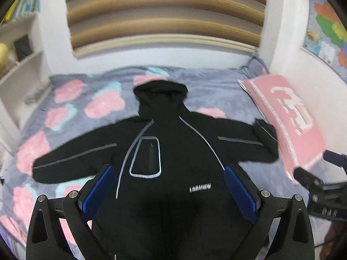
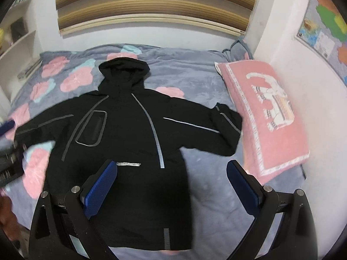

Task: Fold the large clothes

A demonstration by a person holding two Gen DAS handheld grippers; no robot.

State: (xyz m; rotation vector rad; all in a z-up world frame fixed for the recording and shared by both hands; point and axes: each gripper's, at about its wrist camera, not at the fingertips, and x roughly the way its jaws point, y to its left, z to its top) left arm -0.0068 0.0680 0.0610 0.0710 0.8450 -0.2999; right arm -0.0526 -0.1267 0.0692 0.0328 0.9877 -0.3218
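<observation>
A black hooded jacket (image 1: 173, 151) with grey reflective stripes lies flat, front up, on the bed, sleeves spread to both sides and hood toward the far wall. It also shows in the right wrist view (image 2: 130, 151). My left gripper (image 1: 169, 173) is open and empty, hovering above the jacket's lower body. My right gripper (image 2: 171, 169) is open and empty, above the jacket's lower right side and hem. The right gripper (image 1: 321, 184) shows at the right edge of the left wrist view; the left gripper (image 2: 8, 151) shows at the left edge of the right wrist view.
The bed has a grey blanket (image 2: 195, 75) with pink flowers. A pink pillow (image 2: 264, 112) lies at the right against the wall, touching the jacket's right cuff. White shelves (image 1: 19, 65) stand at the left. A map (image 2: 325, 32) hangs on the right wall.
</observation>
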